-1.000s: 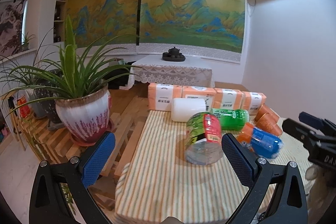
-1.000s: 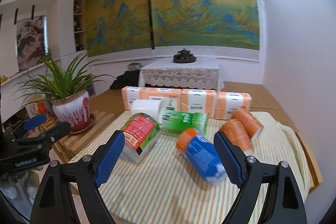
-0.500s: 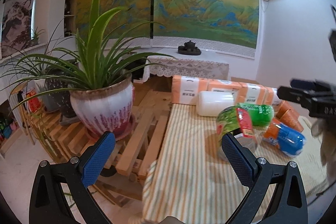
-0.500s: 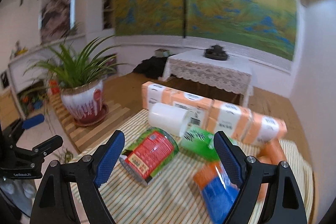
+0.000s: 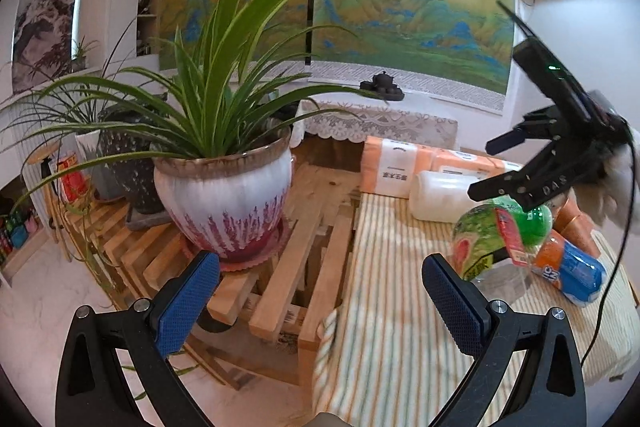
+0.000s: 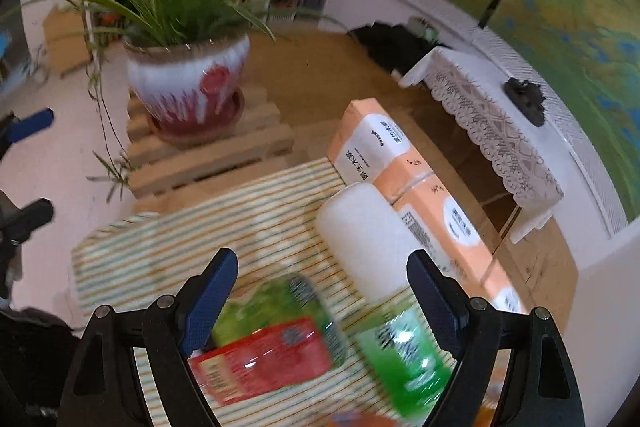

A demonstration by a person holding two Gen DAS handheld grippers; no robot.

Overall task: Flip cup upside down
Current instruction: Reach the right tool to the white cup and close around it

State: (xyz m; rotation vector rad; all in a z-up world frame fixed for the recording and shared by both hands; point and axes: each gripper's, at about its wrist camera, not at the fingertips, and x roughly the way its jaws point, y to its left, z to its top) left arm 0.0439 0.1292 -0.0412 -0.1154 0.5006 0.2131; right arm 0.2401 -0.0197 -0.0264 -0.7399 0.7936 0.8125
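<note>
Several cups lie on their sides on a striped cloth [image 5: 384, 267]. A clear cup with a green and red label [image 5: 486, 239] [image 6: 272, 331] is nearest. A white cup [image 5: 440, 189] [image 6: 360, 235], a green cup [image 5: 532, 217] [image 6: 404, 351], a blue and orange cup [image 5: 568, 267] and orange cups [image 5: 574, 221] lie around it. My left gripper [image 5: 320, 299] is open and empty over the table's left edge. My right gripper [image 6: 322, 287] is open and empty just above the green and red cup; it also shows in the left wrist view [image 5: 532, 163].
Orange tissue packs [image 5: 404, 163] [image 6: 404, 179] line the table's back edge. A potted spider plant [image 5: 224, 187] [image 6: 188, 83] stands on a wooden pallet [image 5: 288, 267] left of the table. A lace-covered table [image 6: 492, 131] stands behind.
My left gripper has swung left and back, toward the plant. My right gripper has moved down and left over the green and red cup. Both stay open.
</note>
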